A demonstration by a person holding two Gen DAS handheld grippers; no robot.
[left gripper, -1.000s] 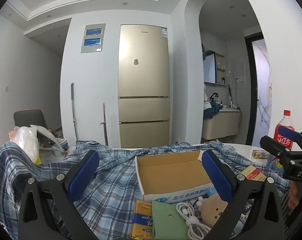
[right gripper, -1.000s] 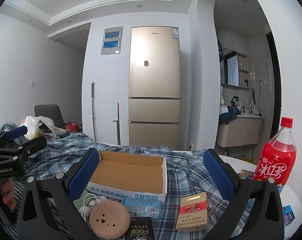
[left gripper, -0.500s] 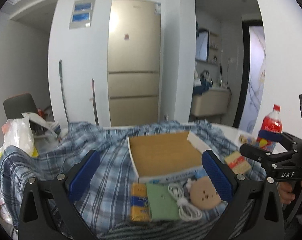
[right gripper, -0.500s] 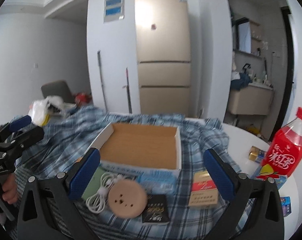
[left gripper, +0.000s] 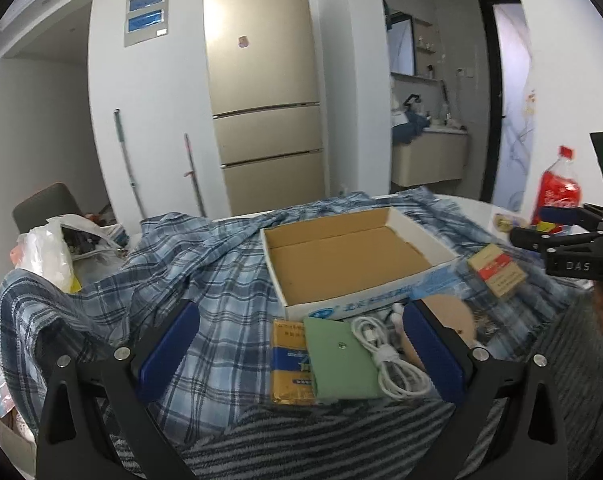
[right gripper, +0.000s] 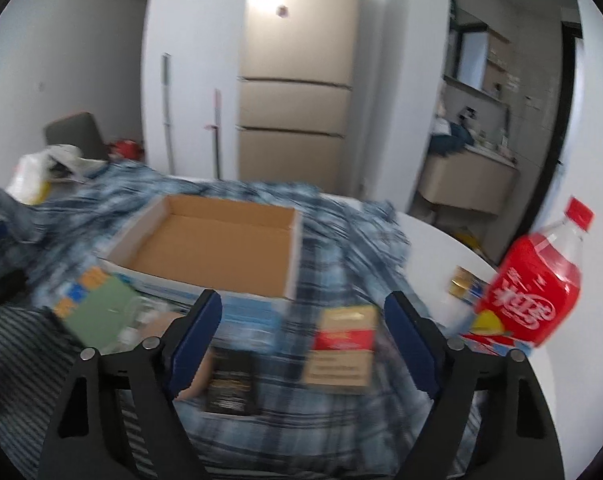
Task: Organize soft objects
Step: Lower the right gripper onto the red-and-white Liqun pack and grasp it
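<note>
An open, empty cardboard box [left gripper: 349,256] [right gripper: 217,244] lies on a blue plaid cloth [left gripper: 213,272] [right gripper: 341,232]. In front of it lie a yellow pack [left gripper: 291,360], a green wallet [left gripper: 341,360] [right gripper: 101,314], a white cable [left gripper: 393,356], a round tan disc [left gripper: 449,316], a black packet [right gripper: 231,382] and a red-and-tan cigarette pack [left gripper: 497,274] [right gripper: 341,346]. My left gripper [left gripper: 301,344] is open above the wallet and cable. My right gripper [right gripper: 301,328] is open above the black packet and cigarette pack; it also shows in the left wrist view [left gripper: 557,236]. The right wrist view is blurred.
A red soda bottle [right gripper: 537,284] [left gripper: 557,184] stands at the right on the white table [right gripper: 433,248], with small packs [right gripper: 465,284] beside it. A white plastic bag [left gripper: 45,252] sits at the left. A striped grey cloth [left gripper: 341,432] covers the near edge.
Both grippers have tilted down and moved closer over the items in front of the box. The right gripper's jaws have narrowed somewhat but stay open.
</note>
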